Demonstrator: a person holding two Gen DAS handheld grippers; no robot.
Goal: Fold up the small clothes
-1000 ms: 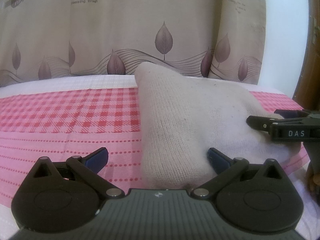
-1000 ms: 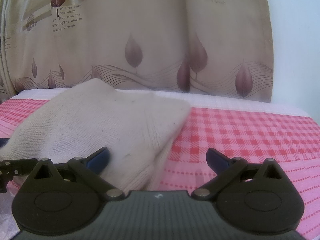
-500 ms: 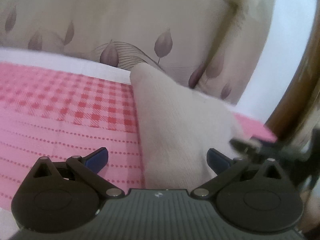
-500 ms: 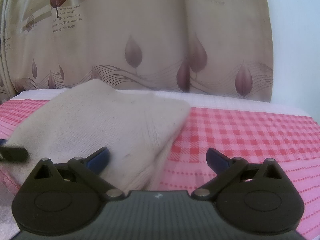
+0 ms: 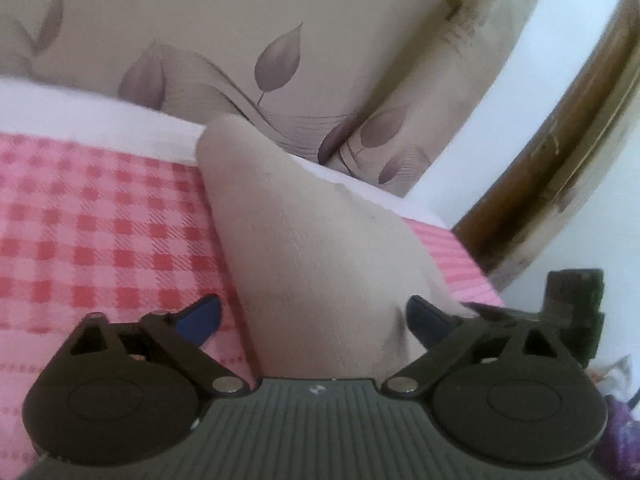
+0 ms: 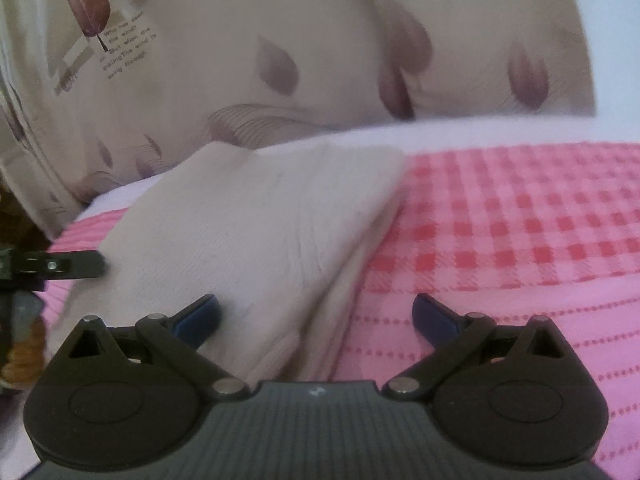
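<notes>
A folded cream knit garment [image 5: 304, 240] lies on the pink checked bedsheet [image 5: 100, 220]. My left gripper [image 5: 314, 314] straddles its near corner. The jaws are closing, with cloth between them, and the blue pads are not pressing on it. In the right wrist view the same garment [image 6: 260, 232] lies left of centre. My right gripper [image 6: 316, 312] stands open over its near right edge, left pad above the cloth and right pad above the sheet [image 6: 520, 220]. One dark finger of the left gripper [image 6: 72, 266] reaches in at the garment's left side.
A beige curtain with leaf prints [image 5: 280, 52] hangs behind the bed. A brown wooden frame [image 5: 560, 152] and a white wall stand at the right of the left wrist view. The sheet's white border [image 6: 440, 136] runs along the far edge.
The left view has swung and tilted toward the garment's right end, bringing the wooden frame in. The right view has rolled and gone blurry. The garment lies as before.
</notes>
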